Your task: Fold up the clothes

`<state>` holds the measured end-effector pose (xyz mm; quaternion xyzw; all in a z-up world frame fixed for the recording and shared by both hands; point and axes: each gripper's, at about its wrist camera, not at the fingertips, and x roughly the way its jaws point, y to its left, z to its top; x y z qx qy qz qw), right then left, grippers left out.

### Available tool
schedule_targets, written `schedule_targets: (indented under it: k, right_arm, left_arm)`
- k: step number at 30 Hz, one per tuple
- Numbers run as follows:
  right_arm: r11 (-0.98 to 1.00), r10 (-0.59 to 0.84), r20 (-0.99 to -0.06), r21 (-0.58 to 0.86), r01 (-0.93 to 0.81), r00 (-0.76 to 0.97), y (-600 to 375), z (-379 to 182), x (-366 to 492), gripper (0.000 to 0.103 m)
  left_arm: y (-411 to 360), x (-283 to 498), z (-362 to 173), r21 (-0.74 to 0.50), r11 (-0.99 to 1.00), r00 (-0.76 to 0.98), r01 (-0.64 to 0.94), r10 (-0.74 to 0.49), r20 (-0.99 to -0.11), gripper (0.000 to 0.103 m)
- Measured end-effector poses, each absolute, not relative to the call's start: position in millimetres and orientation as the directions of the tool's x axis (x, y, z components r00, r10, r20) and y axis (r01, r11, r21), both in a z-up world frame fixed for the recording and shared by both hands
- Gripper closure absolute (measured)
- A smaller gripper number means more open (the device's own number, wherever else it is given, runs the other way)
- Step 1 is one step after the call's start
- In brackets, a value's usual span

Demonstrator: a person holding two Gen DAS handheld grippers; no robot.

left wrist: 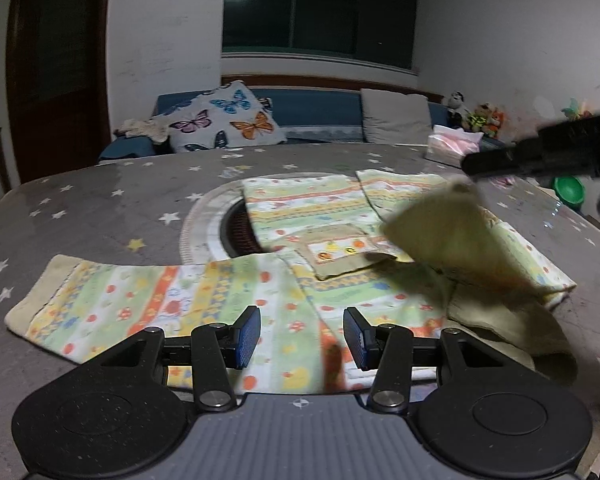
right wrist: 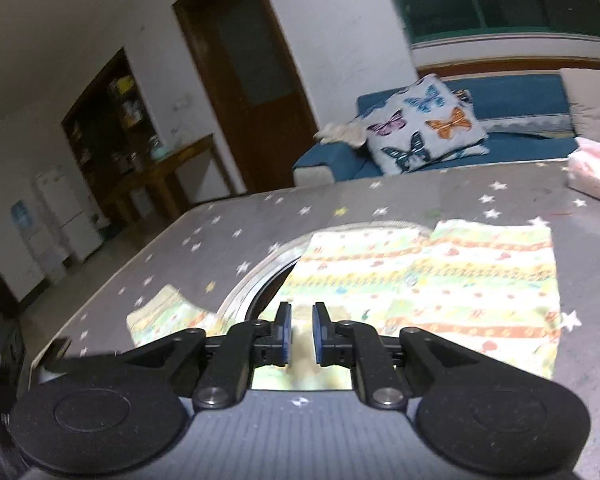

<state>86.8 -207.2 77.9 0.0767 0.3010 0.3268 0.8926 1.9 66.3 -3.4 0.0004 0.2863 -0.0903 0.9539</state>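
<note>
On table [left wrist: 100, 200]: one garment [left wrist: 300, 220], two tools.

Left tongs [left wrist: 302, 338] gape wide; right tongs [right wrist: 301, 334] pinched nearly closed, raised.

tbl [left wrist: 100, 208] grey w/ stars | on it: patterned garment [left wrist: 300, 220], tissue pack [left wrist: 452, 146]

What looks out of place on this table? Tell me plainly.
The patterned garment lies partly over a round opening in the table, so that part of the cloth is unsupported. Its right side is lifted off the grey star tablecloth and blurred, pinched in the right gripper. The left gripper hovers with jaws open.
</note>
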Motion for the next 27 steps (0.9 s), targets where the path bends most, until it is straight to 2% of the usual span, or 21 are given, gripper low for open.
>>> schedule_targets:
  k: [4,9,12,16,27]
  right_arm:
    - [0.806,0.586,-0.502,0.289,-0.516,0.636,-231,80,79,0.085]
    - [0.896,0.436,-0.581,0.210,-0.391,0.687,-279,63,79,0.085]
    - [0.922,0.383,-0.620,0.214,-0.323,0.685,-301,48,83,0.084]
    - [0.931,0.365,-0.623,0.224,-0.288,0.692,-315,34,87,0.084]
    - [0.931,0.352,-0.629,0.155,-0.331,0.693,-294,18,107,0.085]
  left_arm:
    - [73,3,-3,-0.052,0.988,0.821,0.145,-0.150,-0.551,0.054]
    - [74,5,-1,-0.061,0.988,0.816,0.140,-0.150,-0.557,0.054]
    - [63,10,1,-0.061,0.983,0.813,0.171,-0.175,-0.556,0.056]
    - [45,15,4,-0.063,0.973,0.803,0.223,-0.220,-0.554,0.056]
    - [5,30,1,-0.056,0.950,0.765,0.307,-0.281,-0.580,0.060]
